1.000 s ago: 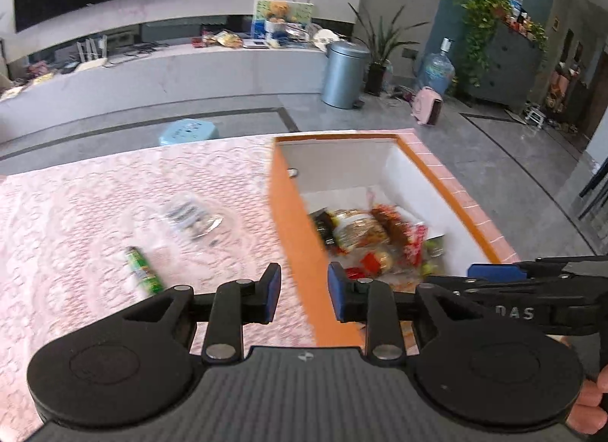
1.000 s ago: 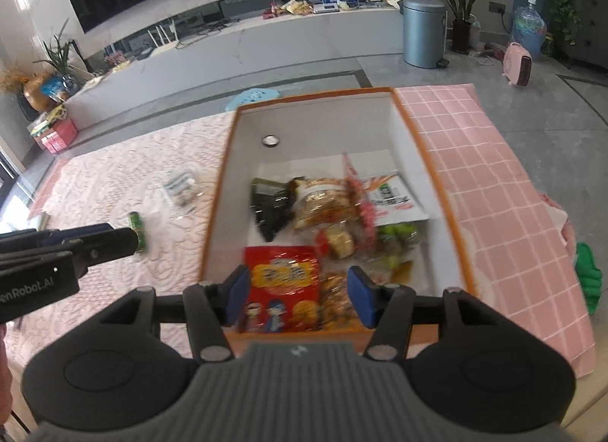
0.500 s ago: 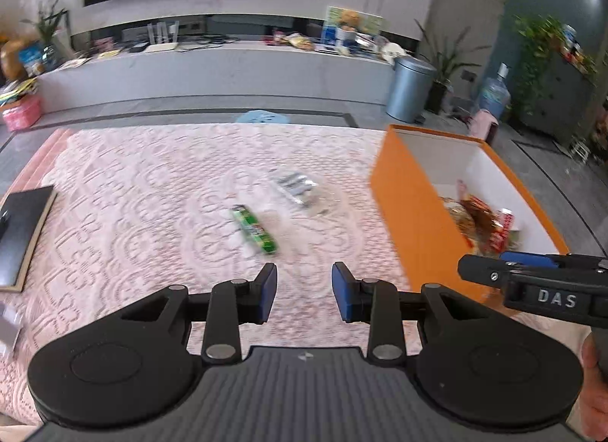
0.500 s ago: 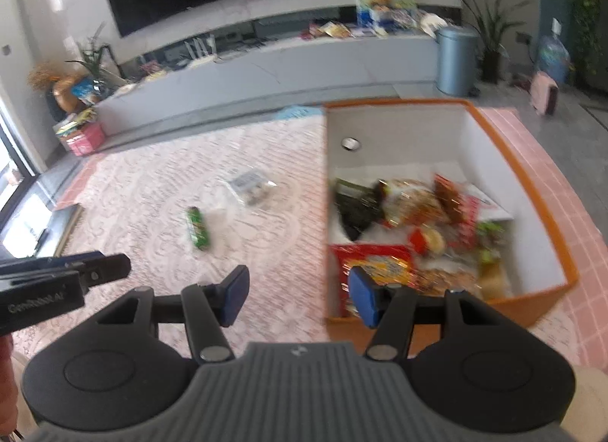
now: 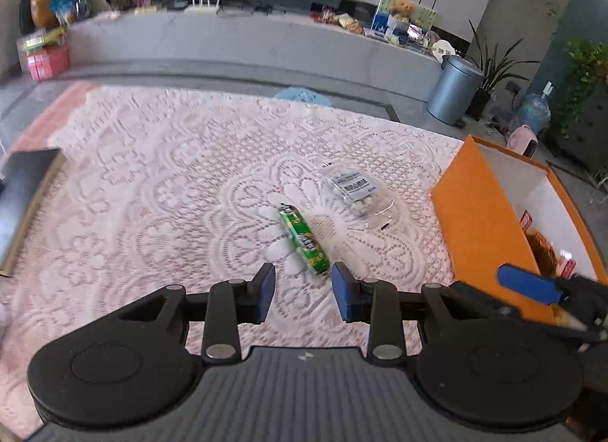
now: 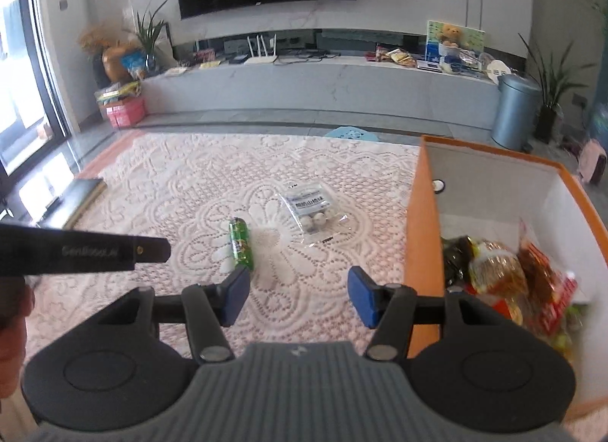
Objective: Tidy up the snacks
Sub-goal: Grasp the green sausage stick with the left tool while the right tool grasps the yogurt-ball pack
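Left tongs agape, green snack roll just ahead.

The snack tube lies on the lace tablecloth, with the clear packet just beside it, farther back and to the right, apart from it. The storage box stands on the cloth to the right of the tube, past the packet, with a heap of snack bags lying inside its near end. Behind the tube, beyond the cloth's far edge, runs the long counter, and a bin stands on the floor behind the box.
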`<state>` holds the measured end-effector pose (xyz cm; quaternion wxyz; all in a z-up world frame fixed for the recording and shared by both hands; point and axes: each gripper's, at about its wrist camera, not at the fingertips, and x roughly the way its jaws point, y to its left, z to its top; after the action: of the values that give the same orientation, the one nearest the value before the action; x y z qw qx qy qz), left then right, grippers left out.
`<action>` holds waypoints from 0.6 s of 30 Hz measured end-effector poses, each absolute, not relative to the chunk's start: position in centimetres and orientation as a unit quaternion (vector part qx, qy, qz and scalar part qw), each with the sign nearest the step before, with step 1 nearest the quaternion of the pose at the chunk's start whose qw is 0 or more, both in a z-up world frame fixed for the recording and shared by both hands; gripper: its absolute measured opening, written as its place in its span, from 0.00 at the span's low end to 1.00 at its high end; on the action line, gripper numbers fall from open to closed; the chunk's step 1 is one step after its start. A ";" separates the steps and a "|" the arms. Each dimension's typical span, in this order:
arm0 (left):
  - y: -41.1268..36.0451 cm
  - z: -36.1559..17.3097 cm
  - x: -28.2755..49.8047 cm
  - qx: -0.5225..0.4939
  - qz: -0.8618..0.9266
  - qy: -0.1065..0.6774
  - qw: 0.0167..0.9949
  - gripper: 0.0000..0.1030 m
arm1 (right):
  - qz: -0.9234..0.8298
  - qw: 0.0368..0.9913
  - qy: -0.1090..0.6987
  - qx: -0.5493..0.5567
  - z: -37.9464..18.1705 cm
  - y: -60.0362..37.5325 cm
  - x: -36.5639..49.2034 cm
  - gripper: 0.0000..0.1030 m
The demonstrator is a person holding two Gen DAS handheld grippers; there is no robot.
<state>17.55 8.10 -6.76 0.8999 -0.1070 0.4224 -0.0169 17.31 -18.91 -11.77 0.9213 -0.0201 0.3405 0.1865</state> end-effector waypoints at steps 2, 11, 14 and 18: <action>8.2 -7.5 18.9 -0.116 -0.016 0.432 0.894 0.37 | 0.187 0.920 0.343 -0.026 -12.5 -18.3 18.5 0.54; 7.7 -11.4 24.4 -0.145 -0.003 0.468 0.872 0.37 | 0.191 0.910 0.366 -0.041 -15.4 -16.8 24.0 0.54; 7.7 -12.6 25.9 -0.157 0.005 0.476 0.866 0.37 | 0.184 0.906 0.380 -0.038 -16.1 -16.5 25.5 0.54; 7.4 -13.8 27.3 -0.146 0.015 0.484 0.863 0.37 | 0.179 0.899 0.398 -0.027 -17.2 -16.1 27.3 0.54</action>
<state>27.30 7.36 -13.77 0.8627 -0.1462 0.4840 0.0147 27.29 -16.14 -17.15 0.8993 -0.0268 0.3984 0.1786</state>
